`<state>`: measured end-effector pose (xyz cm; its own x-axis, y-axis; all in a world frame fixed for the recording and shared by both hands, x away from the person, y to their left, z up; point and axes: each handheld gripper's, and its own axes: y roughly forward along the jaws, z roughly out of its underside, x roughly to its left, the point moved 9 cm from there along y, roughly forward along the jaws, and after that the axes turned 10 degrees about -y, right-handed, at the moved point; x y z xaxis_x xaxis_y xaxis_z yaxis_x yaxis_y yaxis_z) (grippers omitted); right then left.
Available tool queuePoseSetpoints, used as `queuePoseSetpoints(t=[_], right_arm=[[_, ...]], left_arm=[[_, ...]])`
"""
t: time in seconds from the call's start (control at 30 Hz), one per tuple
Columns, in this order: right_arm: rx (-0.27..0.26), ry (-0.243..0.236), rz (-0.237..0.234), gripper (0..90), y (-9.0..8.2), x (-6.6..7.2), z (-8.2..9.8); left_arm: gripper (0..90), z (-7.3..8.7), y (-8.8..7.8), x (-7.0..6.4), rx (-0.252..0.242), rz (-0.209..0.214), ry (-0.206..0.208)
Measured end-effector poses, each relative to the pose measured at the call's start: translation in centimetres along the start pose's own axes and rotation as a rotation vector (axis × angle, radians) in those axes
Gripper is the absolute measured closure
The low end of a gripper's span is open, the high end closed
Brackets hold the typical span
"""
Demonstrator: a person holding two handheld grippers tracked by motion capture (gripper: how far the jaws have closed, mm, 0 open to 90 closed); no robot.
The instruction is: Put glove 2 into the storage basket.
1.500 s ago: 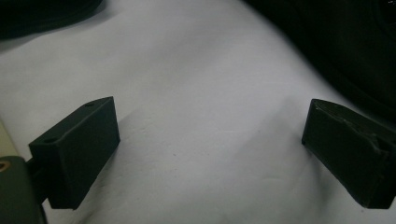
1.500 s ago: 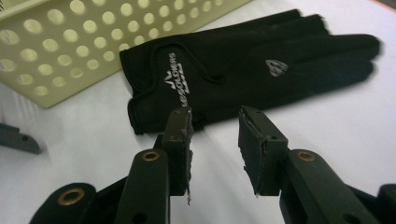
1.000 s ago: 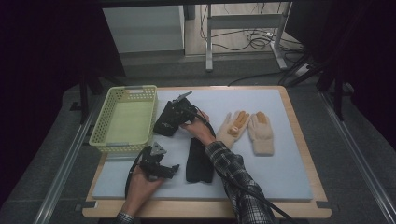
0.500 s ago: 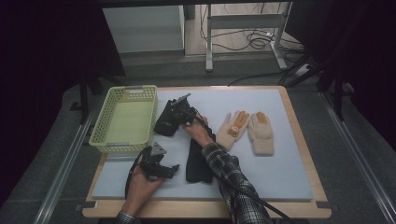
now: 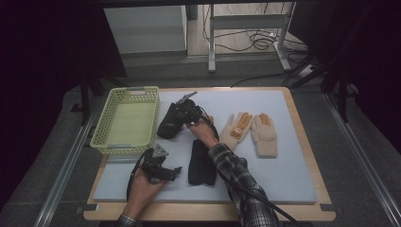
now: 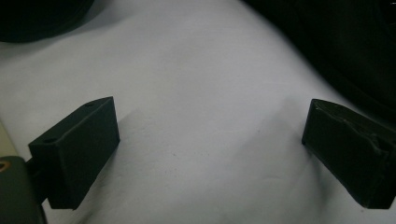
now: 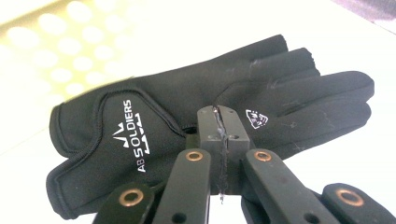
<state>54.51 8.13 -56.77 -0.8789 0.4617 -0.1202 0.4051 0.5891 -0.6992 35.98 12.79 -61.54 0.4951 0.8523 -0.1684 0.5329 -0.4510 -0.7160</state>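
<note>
Your table (image 5: 302, 156) has a pale blue top with a wood rim. Near its left edge sits a yellow-green basket (image 5: 126, 120). A black glove (image 5: 201, 163) lies flat near the front edge, in the middle. Two tan gloves (image 5: 253, 132) lie side by side toward the right.

Black glove (image 7: 187, 121) with white lettering, yellow-green basket (image 5: 126, 122), beige-orange gloves (image 5: 250, 132)

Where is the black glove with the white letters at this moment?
In the high view, the black glove with white letters lies just right of the yellow-green basket. In the right gripper view, the right gripper is shut on its middle.
</note>
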Motion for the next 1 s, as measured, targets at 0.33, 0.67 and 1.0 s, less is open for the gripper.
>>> queuePoseSetpoints(t=[0.33,0.67,1.0], right_arm=[[-0.056,-0.03,-0.01,89.0,-3.9,0.6,-1.0],[-0.113,-0.048,-0.034,89.0,-9.1,1.6,-0.5],[-0.172,-0.09,-0.065,89.0,-15.6,4.2,2.1]], left_arm=[[3.8,0.0,0.0,0.0,0.001,-0.001,0.0],[3.8,0.0,0.0,0.0,0.001,-0.001,-0.001],[3.9,0.0,0.0,0.0,-0.004,-0.002,-0.002]])
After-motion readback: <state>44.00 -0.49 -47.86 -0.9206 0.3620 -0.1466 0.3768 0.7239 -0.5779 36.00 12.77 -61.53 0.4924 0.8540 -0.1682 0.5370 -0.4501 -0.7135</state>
